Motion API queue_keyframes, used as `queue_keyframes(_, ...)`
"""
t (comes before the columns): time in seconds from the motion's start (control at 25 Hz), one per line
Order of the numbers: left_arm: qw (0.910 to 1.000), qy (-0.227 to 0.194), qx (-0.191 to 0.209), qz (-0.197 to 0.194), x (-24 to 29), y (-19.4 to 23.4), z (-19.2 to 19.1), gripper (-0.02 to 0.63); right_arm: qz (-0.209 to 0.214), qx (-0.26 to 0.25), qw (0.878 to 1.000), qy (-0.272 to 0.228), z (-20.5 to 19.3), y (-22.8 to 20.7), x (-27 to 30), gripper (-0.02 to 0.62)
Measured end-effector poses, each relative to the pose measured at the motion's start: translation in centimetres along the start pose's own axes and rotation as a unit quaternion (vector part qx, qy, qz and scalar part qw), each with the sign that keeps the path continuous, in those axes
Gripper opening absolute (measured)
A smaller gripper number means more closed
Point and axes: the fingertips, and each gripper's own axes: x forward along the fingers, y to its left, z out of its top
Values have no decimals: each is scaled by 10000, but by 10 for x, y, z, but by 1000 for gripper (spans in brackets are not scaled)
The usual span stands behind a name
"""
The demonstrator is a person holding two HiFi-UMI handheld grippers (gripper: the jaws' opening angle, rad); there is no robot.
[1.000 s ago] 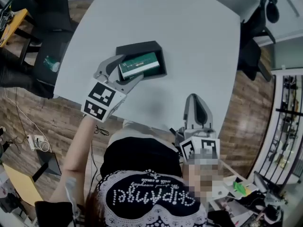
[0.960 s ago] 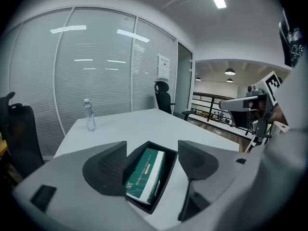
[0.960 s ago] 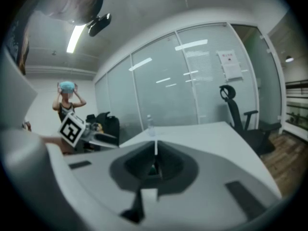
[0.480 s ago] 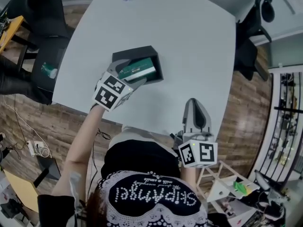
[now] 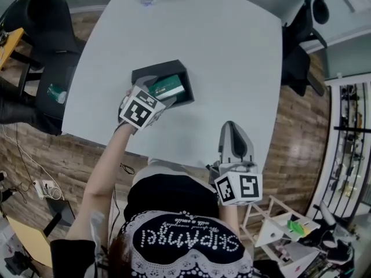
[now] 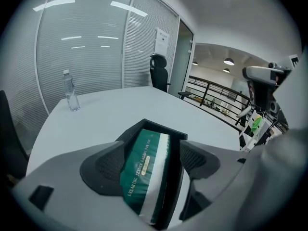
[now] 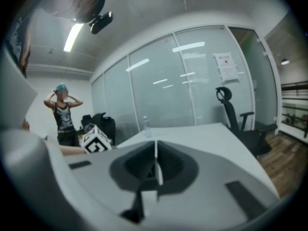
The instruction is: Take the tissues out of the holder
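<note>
Tissues: green pack, lying inside black holder on white tabletop.

Head view: left hand-held gripper reached over the holder's near rim, the pack at about 1 o'clock from its marker cube. Right hand-held gripper lay at about 5 o'clock from the holder, well apart.

Left gripper view: left hand-held gripper had jaws spread, having just been opening. The tissues stood between them, pads at 9 and 3 o'clock, seemingly not pressing. Holder rim showed at 12 o'clock.

Right gripper view: right hand-held gripper had jaws together, nothing between.

Handling advice: centre the pack between the pads, sink lower past the holder wall, close on the pack's long sides only, then lift straight up.
</note>
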Motion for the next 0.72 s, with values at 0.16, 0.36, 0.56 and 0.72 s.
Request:
queue_keyframes(0.16, 9998, 174, -7, 13, 9, 4, -6, 367, 3, 9, 10000, 15, -1, -1, 3, 35)
queue_keyframes(0.36, 9992, 410, -18, -23, 20, 3, -15, 371, 1, 22, 10000, 68, -3, -3, 4, 35)
queue_keyframes(0.56, 9973, 719, 129, 17, 31, 4, -26, 374, 7, 52, 9999, 104, -6, -4, 8, 35)
queue_keyframes(0.72, 9939, 1024, 383, 141, 38, 6, -36, 374, 11, 53, 9999, 117, -6, -4, 10, 35)
